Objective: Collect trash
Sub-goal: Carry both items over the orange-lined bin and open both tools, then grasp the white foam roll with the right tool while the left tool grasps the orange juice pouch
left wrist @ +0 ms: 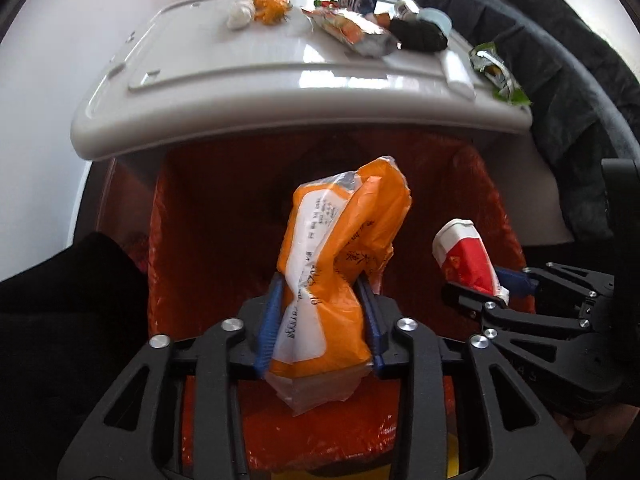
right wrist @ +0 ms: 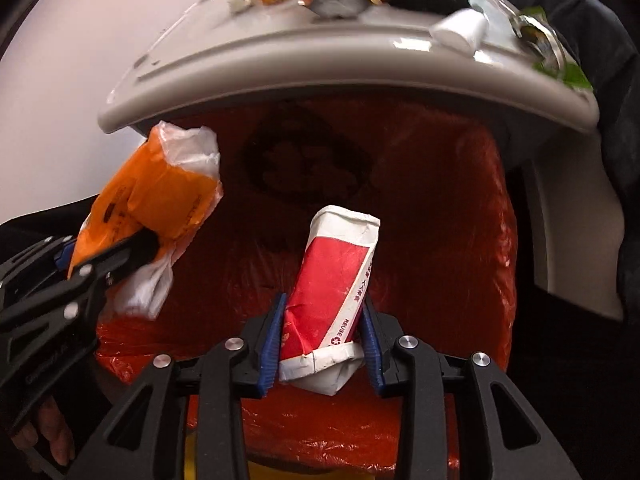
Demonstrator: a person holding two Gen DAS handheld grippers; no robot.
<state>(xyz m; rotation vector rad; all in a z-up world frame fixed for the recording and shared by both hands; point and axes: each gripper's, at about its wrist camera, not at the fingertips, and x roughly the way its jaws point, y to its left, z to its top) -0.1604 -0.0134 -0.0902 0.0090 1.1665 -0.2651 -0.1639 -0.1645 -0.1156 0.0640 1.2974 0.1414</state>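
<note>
Orange wrapper [left wrist: 340, 264] clamped in left fingers [left wrist: 268, 320], crushed red cup [right wrist: 332, 292] in right fingers [right wrist: 370, 344], over red-lined bin [right wrist: 492, 240].

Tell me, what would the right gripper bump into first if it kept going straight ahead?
Probably the orange-red trash bag lining the bin. The right gripper, shut on a crushed red-and-white paper cup, points into its opening; depth is unclear.

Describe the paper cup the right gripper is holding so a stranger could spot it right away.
Find the big orange trash bag hanging under the gray table. In front of it, the right gripper pinches a crushed paper cup between blue fingers. It is red and white, unlike the orange plastic wrapper beside it.
</note>
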